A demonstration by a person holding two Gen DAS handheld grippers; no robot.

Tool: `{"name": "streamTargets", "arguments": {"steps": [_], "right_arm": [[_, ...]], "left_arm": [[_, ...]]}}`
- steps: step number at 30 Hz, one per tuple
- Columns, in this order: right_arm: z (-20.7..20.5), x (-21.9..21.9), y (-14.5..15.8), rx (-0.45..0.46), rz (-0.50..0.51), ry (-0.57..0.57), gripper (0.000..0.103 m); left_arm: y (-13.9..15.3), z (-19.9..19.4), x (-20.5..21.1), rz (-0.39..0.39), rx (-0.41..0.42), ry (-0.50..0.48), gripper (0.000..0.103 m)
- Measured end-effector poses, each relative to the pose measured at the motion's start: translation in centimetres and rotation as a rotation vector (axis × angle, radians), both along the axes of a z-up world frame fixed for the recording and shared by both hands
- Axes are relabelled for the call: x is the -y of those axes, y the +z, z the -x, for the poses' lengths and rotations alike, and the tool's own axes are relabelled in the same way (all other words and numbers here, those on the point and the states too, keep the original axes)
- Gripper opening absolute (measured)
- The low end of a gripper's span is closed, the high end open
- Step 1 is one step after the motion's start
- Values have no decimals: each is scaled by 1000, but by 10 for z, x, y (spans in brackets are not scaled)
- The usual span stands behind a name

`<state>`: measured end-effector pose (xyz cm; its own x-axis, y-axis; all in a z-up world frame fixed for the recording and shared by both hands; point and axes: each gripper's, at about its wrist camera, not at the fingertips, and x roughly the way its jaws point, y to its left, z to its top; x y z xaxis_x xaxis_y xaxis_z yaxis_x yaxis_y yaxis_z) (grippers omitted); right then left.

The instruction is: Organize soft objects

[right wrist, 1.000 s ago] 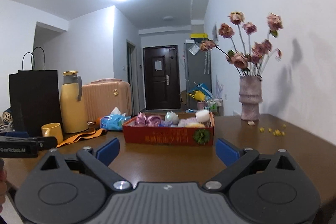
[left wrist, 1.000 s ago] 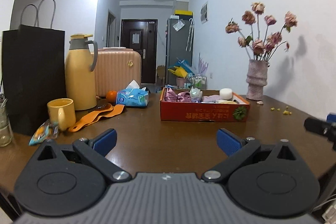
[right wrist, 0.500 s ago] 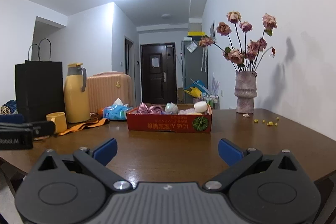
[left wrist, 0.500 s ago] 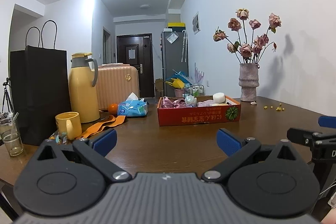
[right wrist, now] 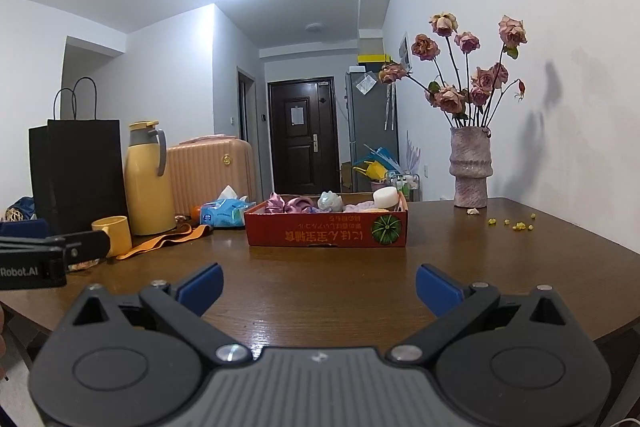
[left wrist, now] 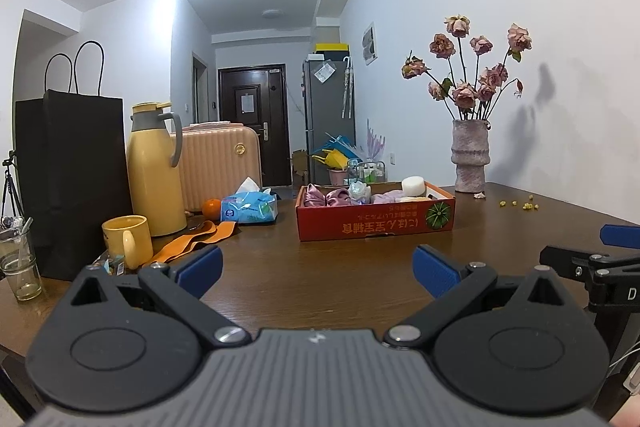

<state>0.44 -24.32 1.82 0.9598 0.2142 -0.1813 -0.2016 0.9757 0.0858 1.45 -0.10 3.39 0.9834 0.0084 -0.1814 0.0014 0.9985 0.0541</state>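
A low red cardboard box (left wrist: 376, 223) (right wrist: 326, 230) stands mid-table, holding pink satin scrunchies (left wrist: 326, 195) (right wrist: 288, 203), a pale crumpled piece (left wrist: 359, 191), a lilac soft item (left wrist: 387, 195) and a white round sponge (left wrist: 413, 185) (right wrist: 385, 196). My left gripper (left wrist: 317, 271) hangs open over the near table edge, well short of the box, nothing between its blue pads. My right gripper (right wrist: 318, 286) is open and empty too, level with it to the right. An orange fabric strap (left wrist: 192, 243) (right wrist: 164, 241) lies left of the box.
On the brown table (left wrist: 340, 279) at left: black paper bag (left wrist: 72, 183), yellow thermos (left wrist: 154, 173), yellow mug (left wrist: 126, 241), glass (left wrist: 18, 273), tissue pack (left wrist: 248, 207), an orange (left wrist: 211, 207). A vase of dried roses (left wrist: 470, 159) and yellow crumbs (left wrist: 518, 205) sit at the far right.
Both grippers have drawn back from the box and tilted up; the box looks smaller and farther. Both stay open and empty.
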Motion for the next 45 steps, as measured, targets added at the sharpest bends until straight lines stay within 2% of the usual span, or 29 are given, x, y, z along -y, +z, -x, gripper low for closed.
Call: {"name": "streamTargets", "arguments": {"steps": [45], "right_arm": [[1,1,-2,4,-10,0,103]], "left_arm": [[-1,-2,-3,9,-11,5,103]]}}
